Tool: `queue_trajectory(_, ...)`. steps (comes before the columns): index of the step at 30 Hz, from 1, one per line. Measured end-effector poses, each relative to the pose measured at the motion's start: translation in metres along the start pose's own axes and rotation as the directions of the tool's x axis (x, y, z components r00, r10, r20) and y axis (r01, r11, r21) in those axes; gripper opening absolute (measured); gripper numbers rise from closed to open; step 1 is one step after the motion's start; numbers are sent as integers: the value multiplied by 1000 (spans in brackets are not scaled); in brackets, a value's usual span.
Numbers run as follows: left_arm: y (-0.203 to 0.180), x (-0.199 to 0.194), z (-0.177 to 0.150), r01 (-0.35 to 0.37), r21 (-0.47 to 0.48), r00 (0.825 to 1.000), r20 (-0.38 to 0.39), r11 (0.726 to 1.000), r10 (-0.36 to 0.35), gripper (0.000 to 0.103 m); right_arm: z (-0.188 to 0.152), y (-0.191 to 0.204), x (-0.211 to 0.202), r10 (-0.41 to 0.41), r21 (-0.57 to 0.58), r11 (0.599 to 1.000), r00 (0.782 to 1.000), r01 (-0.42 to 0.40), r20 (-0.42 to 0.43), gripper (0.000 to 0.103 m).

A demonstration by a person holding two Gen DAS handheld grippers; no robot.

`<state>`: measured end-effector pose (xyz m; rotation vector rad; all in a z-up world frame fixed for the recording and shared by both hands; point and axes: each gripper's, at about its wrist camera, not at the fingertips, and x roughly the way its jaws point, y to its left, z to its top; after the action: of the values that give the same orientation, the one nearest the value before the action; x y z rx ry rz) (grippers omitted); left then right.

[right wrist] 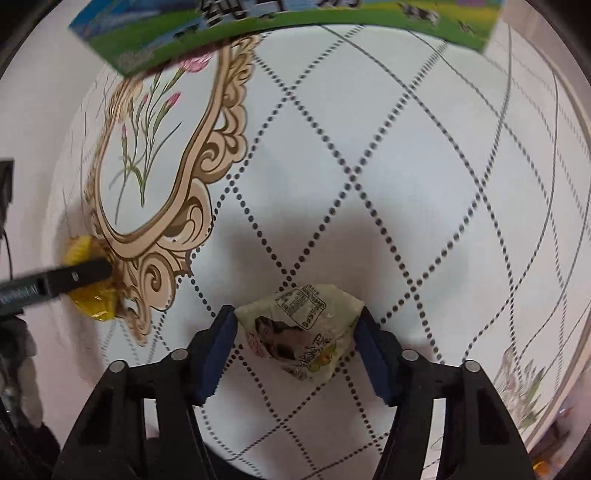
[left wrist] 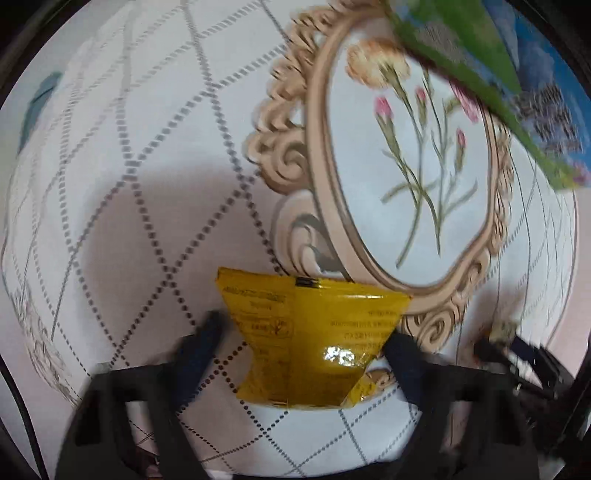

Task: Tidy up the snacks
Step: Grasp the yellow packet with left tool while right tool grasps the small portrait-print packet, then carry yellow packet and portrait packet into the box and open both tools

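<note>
Two snack packets: yellow packet [left wrist: 310, 339] pinched in left gripper [left wrist: 306, 345], above tablecloth [left wrist: 147, 166]; pale packet [right wrist: 301, 332] clamped in right gripper [right wrist: 297, 334], seemingly lifted. One green-blue box [right wrist: 280, 26] at far edge.

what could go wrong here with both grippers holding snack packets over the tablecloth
1. The left gripper pinches the yellow packet so hard that its middle crumples; the contents may get crushed.
2. The right gripper holds the pale green packet only by its bunched edges, so it could slip out.
3. The green and blue box lies close ahead; a carried packet could bump it.
</note>
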<state>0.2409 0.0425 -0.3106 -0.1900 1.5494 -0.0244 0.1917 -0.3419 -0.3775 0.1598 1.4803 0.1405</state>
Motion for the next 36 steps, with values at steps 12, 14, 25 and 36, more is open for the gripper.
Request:
queue_trajectory(12, -59, 10, -20, 54, 76, 998, -23, 996, -52, 49, 0, -10, -30, -54, -33, 998, 998, 55, 25, 55)
queue_trajectory(14, -68, 14, -19, 53, 108, 998, -41, 993, -49, 62, 1, -15, -32, -36, -21, 999, 999, 36, 17, 56)
queue_trajectory(25, -84, 18, -67, -3, 169, 1000, -24, 986, 7, 48, 6, -3, -16, -5, -36, 999, 1000, 5, 5, 67)
queue_trajectory(36, -104, -33, -43, -19, 180, 1000, 24, 983, 15, 43, -8, 36, -11, -85, -135, 987, 995, 91, 51, 54)
